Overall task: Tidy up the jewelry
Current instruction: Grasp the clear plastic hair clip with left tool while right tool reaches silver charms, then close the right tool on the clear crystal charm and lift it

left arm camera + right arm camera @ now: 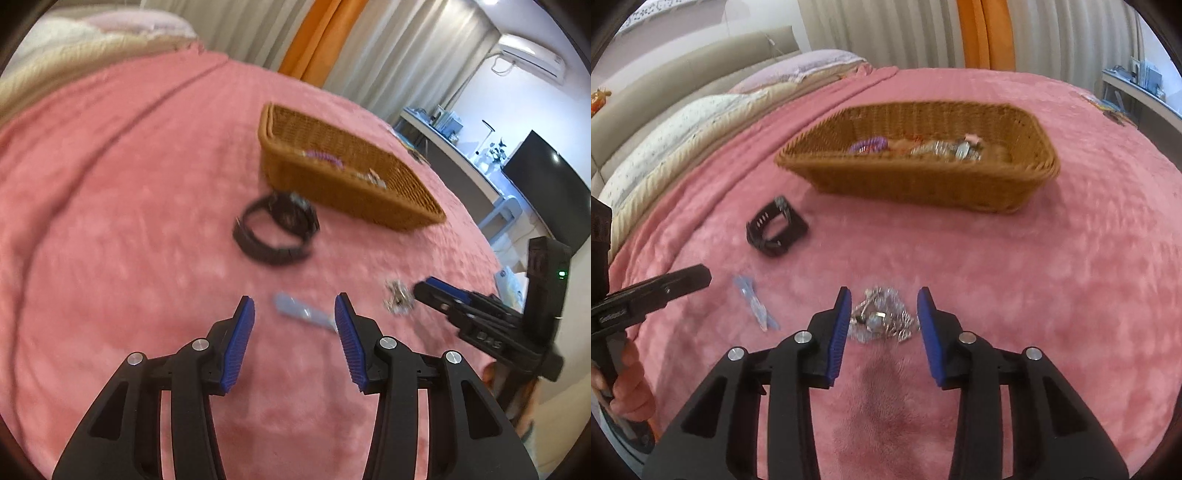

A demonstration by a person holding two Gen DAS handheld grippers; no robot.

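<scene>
Lying in a loose heap on the pink bedspread [1052,280], the silver jewelry tangle [881,315] is framed between the spread pads of the right tool [884,321], which is held wide and holds nothing. Whether the pads already touch the fabric cannot be told. A partial grab is judged the main risk: the heap is made of small loose links, so a closing pinch may catch only a strand, and the rest may trail, snag in the plush pile or drop short of the wicker basket [923,184]. The soft cover may also be pinched along with the metal and be dragged.

To the left, the pale blue hair clip [304,314] is seen lying just ahead of the left tool [295,323], also wide open and empty; being flat and thin, it may be pressed into the nap and slip out from the pads. The black watch [275,230] rests nearer the basket, apart from both tools. The two tools are near each other, so a collision is possible if both are closed and lifted together. In the basket a purple coil [868,144] and other pieces are already gathered; items dropped from too high may bounce over the low rim.
</scene>
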